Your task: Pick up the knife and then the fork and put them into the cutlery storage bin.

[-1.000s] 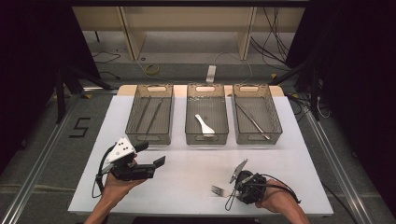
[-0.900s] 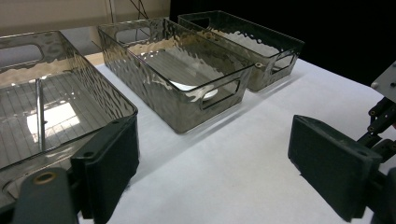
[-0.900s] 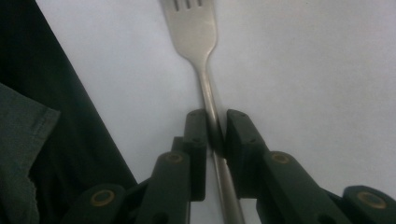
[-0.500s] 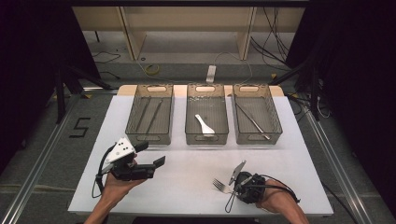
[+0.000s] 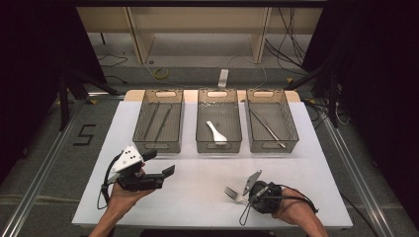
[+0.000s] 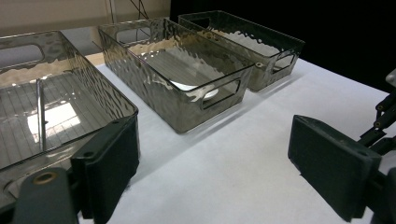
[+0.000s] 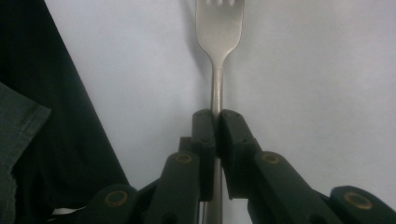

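— Fork (image 7: 218, 60) on the white table (image 5: 197, 197): where did it lie?

— Near the front edge, at the person's right, well apart from the three clear bins. The right gripper (image 7: 215, 122) had its jaws pressed together on the handle after closing in, tines pointing away from the hand.

— And the left gripper (image 5: 163, 165)?

— Held above the table in front of the left bin (image 5: 159, 121), jaws standing wide apart with nothing between them.

— What was in the bins?

— Two dark sticks in the left one, a white spoon (image 5: 216, 133) in the middle bin (image 5: 219, 121), a long metal utensil (image 5: 267, 127) in the right bin (image 5: 271, 121).
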Demonstrator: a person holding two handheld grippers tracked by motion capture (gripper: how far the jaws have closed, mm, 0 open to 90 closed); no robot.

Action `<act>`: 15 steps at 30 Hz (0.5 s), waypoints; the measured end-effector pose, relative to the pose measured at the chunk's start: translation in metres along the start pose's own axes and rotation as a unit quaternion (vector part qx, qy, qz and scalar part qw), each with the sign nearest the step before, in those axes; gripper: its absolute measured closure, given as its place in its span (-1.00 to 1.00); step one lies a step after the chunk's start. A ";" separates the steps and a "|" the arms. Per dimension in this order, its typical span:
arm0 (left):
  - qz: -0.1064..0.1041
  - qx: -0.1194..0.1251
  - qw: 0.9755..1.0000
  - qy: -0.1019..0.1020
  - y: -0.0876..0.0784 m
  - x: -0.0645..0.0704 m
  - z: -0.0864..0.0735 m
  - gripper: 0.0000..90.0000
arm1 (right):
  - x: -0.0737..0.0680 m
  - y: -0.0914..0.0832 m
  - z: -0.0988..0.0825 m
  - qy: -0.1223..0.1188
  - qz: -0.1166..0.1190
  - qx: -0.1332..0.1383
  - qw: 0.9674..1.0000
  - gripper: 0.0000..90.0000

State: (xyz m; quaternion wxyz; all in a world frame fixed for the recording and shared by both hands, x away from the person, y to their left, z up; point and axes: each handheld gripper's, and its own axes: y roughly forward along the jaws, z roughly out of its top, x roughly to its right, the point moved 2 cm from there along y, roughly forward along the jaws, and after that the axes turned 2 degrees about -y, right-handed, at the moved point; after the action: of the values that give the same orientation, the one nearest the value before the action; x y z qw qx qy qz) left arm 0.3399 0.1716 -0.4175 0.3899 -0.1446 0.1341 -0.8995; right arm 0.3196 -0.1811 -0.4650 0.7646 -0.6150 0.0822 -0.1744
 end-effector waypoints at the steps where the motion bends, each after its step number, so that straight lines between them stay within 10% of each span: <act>1: 0.000 0.000 1.000 0.000 0.000 0.000 0.000 -0.65 | 0.000 -0.001 0.000 0.002 0.000 0.004 1.000 0.89; 15: 0.002 0.002 1.000 -0.003 0.001 0.000 0.000 -0.65 | 0.016 -0.032 -0.003 0.032 -0.023 0.078 0.996 0.89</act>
State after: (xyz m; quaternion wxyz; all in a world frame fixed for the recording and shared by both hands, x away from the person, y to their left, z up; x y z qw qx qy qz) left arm 0.3405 0.1714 -0.4179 0.3927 -0.1466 0.1317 -0.8983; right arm 0.3283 -0.1960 -0.4328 0.8029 -0.5494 0.0787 -0.2176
